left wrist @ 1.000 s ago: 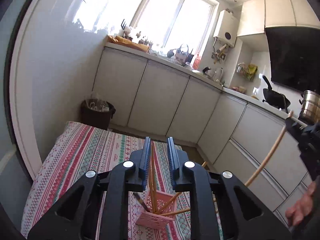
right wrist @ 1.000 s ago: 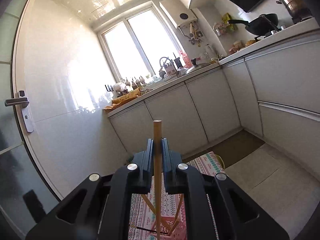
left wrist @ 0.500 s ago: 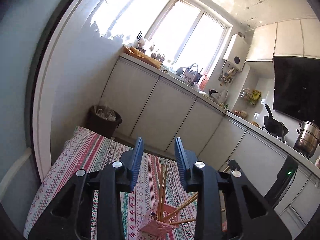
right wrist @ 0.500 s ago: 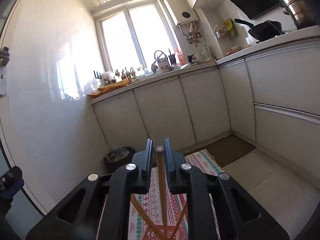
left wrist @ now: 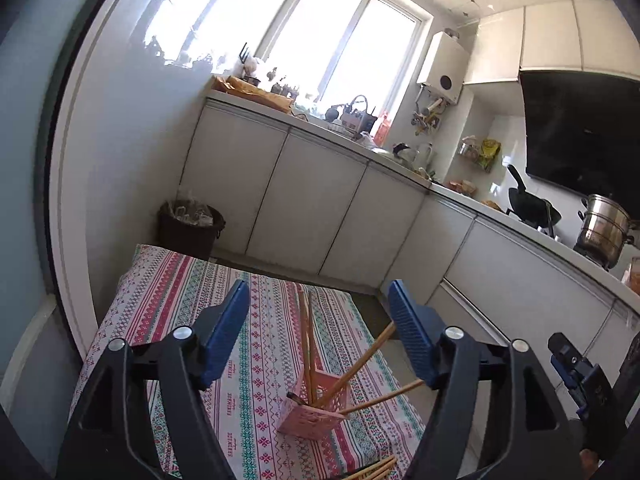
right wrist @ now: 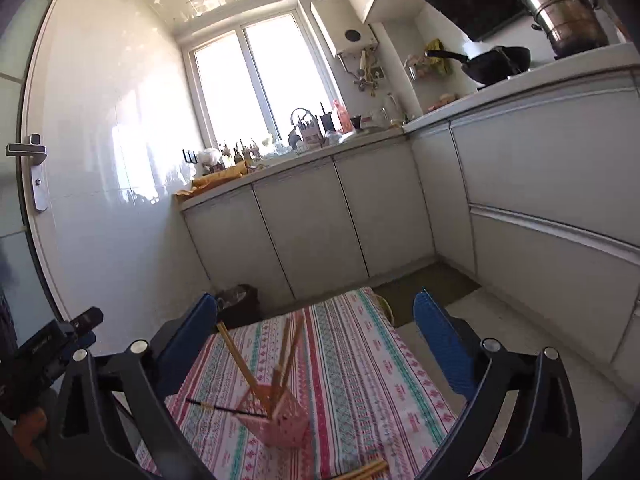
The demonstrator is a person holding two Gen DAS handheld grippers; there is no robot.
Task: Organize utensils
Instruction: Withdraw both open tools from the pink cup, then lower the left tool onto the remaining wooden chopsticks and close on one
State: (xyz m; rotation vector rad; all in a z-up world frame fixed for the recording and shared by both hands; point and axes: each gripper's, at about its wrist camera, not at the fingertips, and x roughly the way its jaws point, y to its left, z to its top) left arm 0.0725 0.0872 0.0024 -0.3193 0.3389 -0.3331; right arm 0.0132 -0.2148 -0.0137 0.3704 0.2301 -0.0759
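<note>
A pink perforated holder [left wrist: 316,414] [right wrist: 278,416] stands on the patterned tablecloth [left wrist: 180,296] with several wooden chopsticks [left wrist: 306,344] [right wrist: 242,364] leaning out of it. My left gripper [left wrist: 318,286] hovers above and before the holder. Its jaws are opening wide, with nothing pressed between the blue pads [left wrist: 224,332]. My right gripper [right wrist: 316,298] is likewise opening, its pads [right wrist: 438,336] well clear of the sticks. More loose chopsticks [left wrist: 372,470] [right wrist: 362,470] lie at the table's near edge. Each gripper's black body shows at the edge of the other's view.
A dark waste bin [left wrist: 190,224] stands beyond the table's far left corner by the white wall. White cabinets [left wrist: 312,216] run along the back and right, with a wok [left wrist: 532,204] and a steel pot [left wrist: 604,228] on the counter. Bare floor [right wrist: 520,364] lies right of the table.
Both grippers were shut on chopsticks. Both have now spread wide and the sticks rest in the pink holder. Both views have pulled back, showing more of the table.
</note>
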